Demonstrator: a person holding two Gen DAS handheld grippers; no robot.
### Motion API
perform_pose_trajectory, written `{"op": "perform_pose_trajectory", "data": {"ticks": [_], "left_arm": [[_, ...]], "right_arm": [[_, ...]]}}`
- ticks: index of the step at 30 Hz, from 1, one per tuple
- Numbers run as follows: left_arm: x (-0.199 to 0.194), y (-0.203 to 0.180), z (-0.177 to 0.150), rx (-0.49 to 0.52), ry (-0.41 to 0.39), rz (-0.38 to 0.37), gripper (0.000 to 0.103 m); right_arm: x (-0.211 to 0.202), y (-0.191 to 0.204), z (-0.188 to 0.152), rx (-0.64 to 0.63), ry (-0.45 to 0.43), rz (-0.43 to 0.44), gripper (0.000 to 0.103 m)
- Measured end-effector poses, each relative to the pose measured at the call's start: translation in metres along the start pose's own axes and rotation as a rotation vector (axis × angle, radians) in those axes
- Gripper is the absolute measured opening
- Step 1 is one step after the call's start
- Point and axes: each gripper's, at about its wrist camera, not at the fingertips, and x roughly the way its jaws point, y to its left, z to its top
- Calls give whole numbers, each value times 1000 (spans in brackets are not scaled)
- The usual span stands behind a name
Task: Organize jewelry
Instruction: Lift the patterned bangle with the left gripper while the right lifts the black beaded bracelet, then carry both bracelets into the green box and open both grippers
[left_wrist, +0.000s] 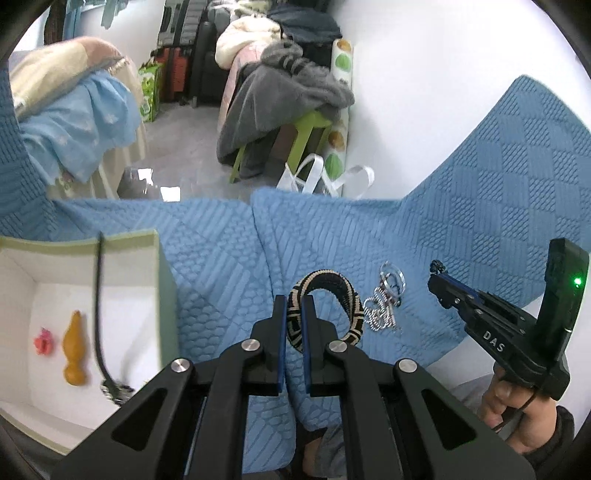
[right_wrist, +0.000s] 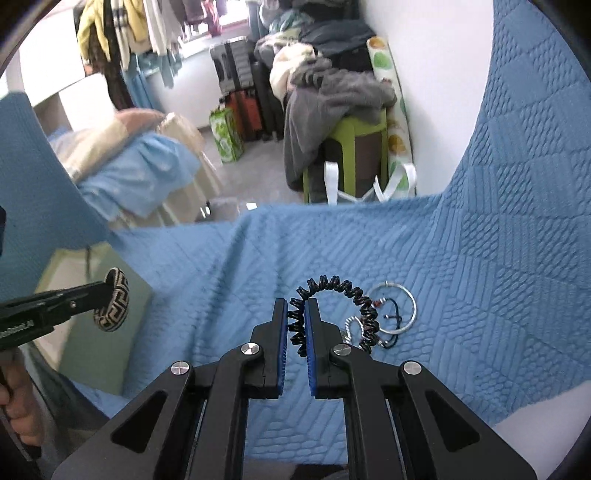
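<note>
My left gripper is shut on a black-and-cream woven bangle and holds it above the blue quilt; the bangle also shows in the right wrist view. My right gripper is shut on a black coiled bracelet over the quilt. In the left wrist view the right gripper holds a bit of that black coil at its tip. A silver ring with cords and a silver chain lie on the quilt. An open white box at the left holds an amber pendant, a pink piece and a black cord.
The blue quilted cloth covers the work surface and rises at the right. Beyond its far edge are a green stool with grey clothes, a white bag, suitcases and a bed with a blue blanket.
</note>
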Motion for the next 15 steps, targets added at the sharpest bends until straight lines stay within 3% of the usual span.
{"op": "perform_pose_trajectory", "data": {"ticks": [7, 15], "left_arm": [[-49, 9, 12, 12, -85, 5, 7], [-83, 22, 13, 29, -131, 50, 7]], "right_arm": [[-46, 41, 33, -29, -109, 31, 6], [-73, 85, 44, -35, -179, 73, 6]]}}
